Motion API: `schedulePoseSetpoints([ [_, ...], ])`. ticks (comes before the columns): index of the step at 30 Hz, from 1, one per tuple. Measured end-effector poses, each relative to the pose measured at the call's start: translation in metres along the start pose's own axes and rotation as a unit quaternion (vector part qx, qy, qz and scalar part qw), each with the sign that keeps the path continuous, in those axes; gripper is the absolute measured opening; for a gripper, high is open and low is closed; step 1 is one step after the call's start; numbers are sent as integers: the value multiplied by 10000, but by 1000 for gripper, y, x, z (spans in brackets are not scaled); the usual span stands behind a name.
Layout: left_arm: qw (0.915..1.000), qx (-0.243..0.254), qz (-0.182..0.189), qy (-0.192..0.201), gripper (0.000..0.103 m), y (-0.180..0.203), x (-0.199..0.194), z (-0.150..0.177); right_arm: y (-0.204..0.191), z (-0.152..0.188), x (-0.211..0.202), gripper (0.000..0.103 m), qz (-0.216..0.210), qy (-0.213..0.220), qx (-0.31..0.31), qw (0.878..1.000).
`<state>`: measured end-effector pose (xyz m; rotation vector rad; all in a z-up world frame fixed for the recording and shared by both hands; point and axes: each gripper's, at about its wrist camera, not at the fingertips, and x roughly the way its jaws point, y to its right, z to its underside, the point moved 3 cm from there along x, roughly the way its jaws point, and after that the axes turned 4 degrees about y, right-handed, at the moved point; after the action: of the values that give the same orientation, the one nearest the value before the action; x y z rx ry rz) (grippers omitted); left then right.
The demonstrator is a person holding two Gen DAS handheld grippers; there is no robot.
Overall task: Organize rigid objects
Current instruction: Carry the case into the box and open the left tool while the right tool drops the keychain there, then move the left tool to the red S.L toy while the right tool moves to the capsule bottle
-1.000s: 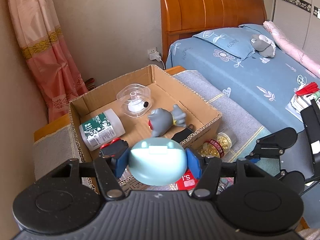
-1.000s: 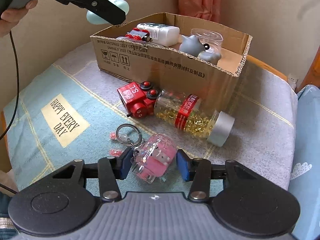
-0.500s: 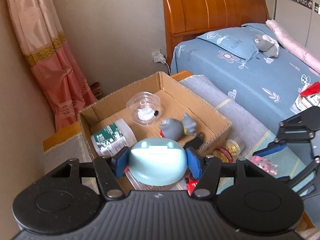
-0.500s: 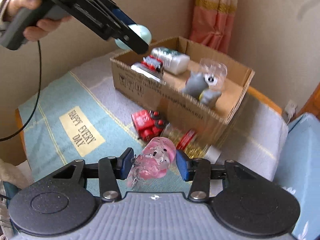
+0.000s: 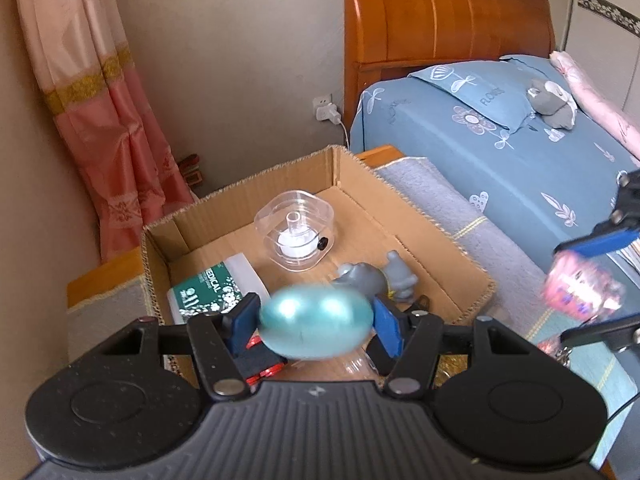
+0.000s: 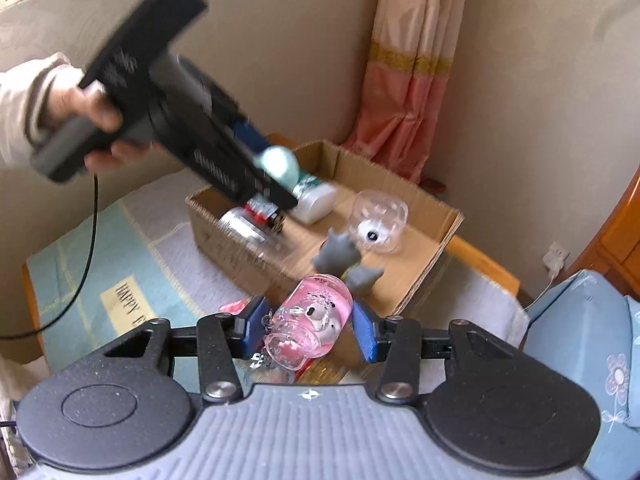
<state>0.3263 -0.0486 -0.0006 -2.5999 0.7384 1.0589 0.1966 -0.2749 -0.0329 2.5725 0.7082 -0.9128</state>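
My left gripper (image 5: 317, 328) holds a teal egg-shaped case (image 5: 308, 320) over the near edge of the open cardboard box (image 5: 440, 240); its jaws are closing, pads pressed on the blurred case. In the right wrist view the case (image 6: 280, 166) hangs above the box's left end. My right gripper (image 6: 308, 328) is shut on a clear pink keychain toy (image 6: 316, 320), raised in front of the box (image 6: 436, 248). Inside lie a clear plastic container (image 5: 295, 236), a white and green bottle (image 5: 212, 288), a grey toy figure (image 5: 368, 280) and a red toy (image 5: 264, 360).
A person's hand (image 6: 96, 112) grips the left tool, its cable (image 6: 92, 220) trailing down. The box stands on a table mat (image 6: 128, 300) with lettering. A blue bed (image 5: 500, 160) with a wooden headboard (image 5: 440, 20) lies to the right, and a pink curtain (image 5: 100, 120) hangs behind.
My right gripper has lifted the pink toy off the mat and carried it up toward the box. My left gripper has moved forward over the box with the teal case.
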Motion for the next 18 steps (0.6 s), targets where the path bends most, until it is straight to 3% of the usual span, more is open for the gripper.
schedulePoseSetpoints([
  [2, 10000, -58, -22, 44, 64, -2, 4, 0, 5, -5, 1, 51, 45, 21, -5, 10000],
  [4, 9999, -90, -17, 106, 86, -5, 5, 0, 11, -11, 3, 52, 53, 47, 34, 10000],
  [5, 9998, -94, -35, 176, 88, -6, 2, 1, 13, -13, 4, 52, 55, 58, 54, 10000],
  [18, 9963, -425, -137, 731, 97, -7, -55, 45, 51, -52, 49, 52, 241, 88, 153, 9996],
])
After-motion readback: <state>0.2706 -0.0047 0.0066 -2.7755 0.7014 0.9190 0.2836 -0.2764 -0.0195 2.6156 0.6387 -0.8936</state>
